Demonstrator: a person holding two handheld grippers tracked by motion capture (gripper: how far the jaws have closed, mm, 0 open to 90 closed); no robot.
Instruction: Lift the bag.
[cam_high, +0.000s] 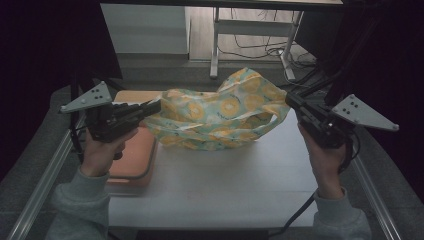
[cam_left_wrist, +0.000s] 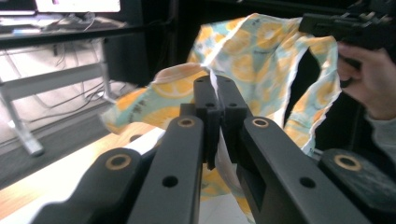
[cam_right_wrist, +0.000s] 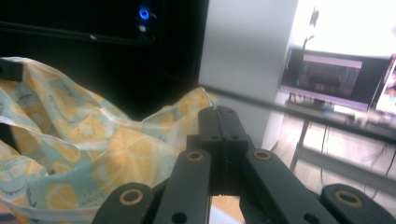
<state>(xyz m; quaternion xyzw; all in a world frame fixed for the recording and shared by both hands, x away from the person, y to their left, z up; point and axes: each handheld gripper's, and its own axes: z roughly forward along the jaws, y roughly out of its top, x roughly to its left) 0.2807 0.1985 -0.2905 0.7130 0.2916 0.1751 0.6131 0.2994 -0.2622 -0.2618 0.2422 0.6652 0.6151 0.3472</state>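
While a pale green, thin-fabric bag printed with orange slices (cam_high: 220, 111) hangs slack above the white counter (cam_high: 225, 175), a person stretches it between two black hand-held grippers in the high view. The left gripper (cam_high: 155, 106) pinches the bag's left edge and the right gripper (cam_high: 289, 100) its right edge, so the cloth sags in the middle, its lowest folds close to the counter; whether they touch it cannot be told. A flat orange tray with rounded corners (cam_high: 134, 160) lies under the left hand (cam_high: 102, 147).

In the left gripper view, the jaws stand fully closed on a white-hemmed strip of the bag (cam_left_wrist: 261, 56), the fabric running up out of the gap between them, while the right gripper (cam_left_wrist: 308, 23) holds the far side taut beside an open handle loop.

In the right gripper view, the jaws are pressed together with no gap showing, and the bag (cam_right_wrist: 93, 149) billows off to the left; the pinched edge itself is hidden by the jaws.

Judging by its drape, the bag is light, limp and somewhat slick, likely to slide or bunch. The hemmed rim and handle straps look the firmest places to grip.
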